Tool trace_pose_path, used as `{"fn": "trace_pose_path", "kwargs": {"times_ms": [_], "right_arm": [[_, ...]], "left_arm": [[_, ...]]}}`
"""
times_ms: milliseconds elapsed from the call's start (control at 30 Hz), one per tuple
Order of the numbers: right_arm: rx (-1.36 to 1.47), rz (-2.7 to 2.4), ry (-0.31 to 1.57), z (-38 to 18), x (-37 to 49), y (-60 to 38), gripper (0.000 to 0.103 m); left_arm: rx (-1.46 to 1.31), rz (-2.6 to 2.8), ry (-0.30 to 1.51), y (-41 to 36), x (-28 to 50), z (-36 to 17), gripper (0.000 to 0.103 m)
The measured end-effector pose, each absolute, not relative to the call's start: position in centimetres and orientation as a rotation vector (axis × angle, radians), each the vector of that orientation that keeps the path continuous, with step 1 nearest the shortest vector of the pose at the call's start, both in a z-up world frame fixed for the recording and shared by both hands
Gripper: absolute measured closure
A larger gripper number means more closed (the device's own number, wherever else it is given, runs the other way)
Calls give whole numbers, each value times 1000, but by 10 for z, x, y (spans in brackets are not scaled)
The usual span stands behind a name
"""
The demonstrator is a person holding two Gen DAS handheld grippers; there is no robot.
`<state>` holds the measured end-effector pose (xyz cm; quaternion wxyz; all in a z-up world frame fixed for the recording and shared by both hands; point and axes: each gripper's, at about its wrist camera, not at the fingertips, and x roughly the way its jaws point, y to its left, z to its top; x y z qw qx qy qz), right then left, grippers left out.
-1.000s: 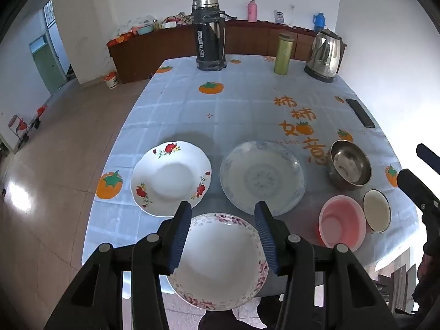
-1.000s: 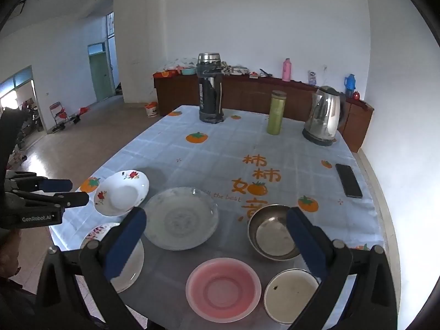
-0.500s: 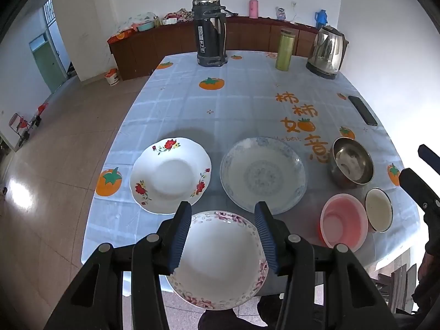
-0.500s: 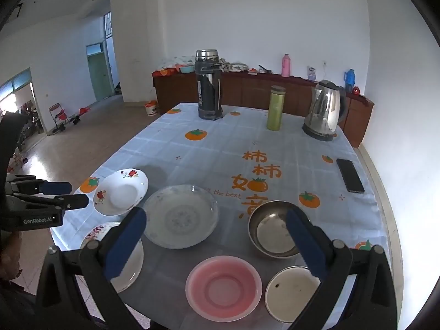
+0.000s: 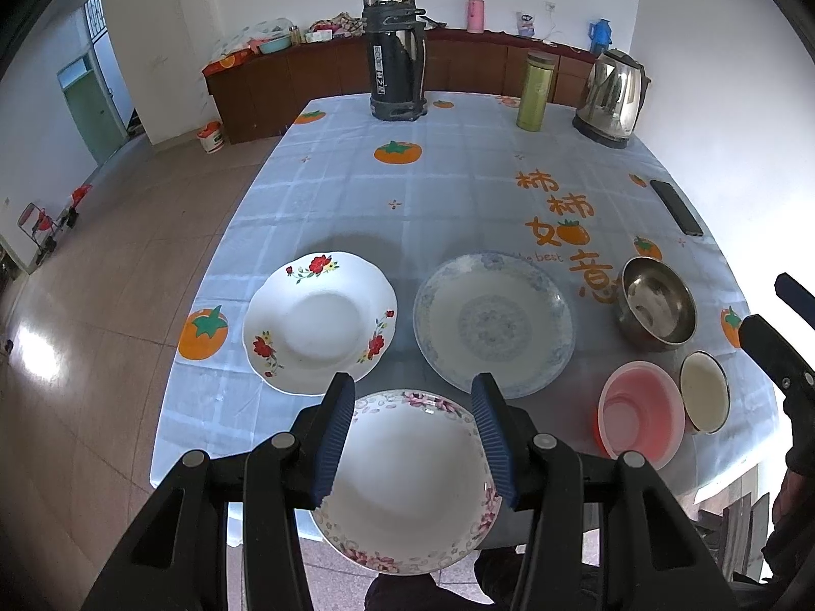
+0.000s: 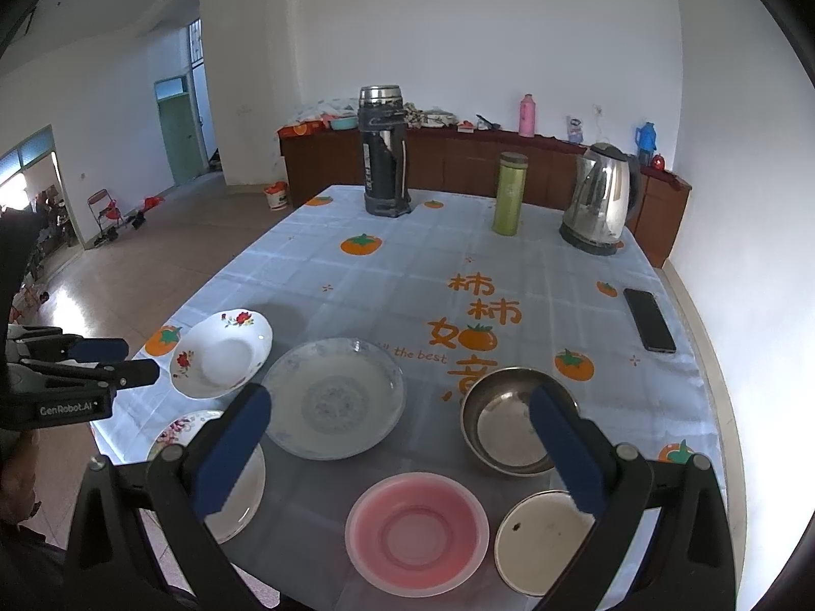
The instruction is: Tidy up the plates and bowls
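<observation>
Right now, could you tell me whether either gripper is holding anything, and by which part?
Nothing is held. The left gripper hangs open above the pink-flowered plate; the right gripper is open too.

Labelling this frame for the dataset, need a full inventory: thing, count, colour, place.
plates: 3; white with red flowers, white with blue pattern, white with pink floral rim; near left part of the table
bowls: 3; steel, pink, small cream; near right part
table: 1, pale blue cloth with orange fruit print
flask: 1, black and steel, far edge
bottle: 1, green, far edge
kettle: 1, steel, far right corner
phone: 1, black, right edge
sideboard: 1, brown, by the wall, cluttered top
left gripper: black, blue pads, open over the pink-rimmed plate
right gripper: black, blue pads, open above the bowls
</observation>
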<state>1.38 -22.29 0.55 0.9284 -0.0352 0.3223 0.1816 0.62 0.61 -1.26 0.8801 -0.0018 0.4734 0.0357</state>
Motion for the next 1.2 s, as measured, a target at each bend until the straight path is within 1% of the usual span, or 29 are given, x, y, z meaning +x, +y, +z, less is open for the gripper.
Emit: {"fn": "trace_pose_path", "kwargs": {"times_ms": [1200], "right_arm": [[-98,385,691,1,23,-214,0]], "left_arm": [[-5,78,999,12,16,-16,52]]}}
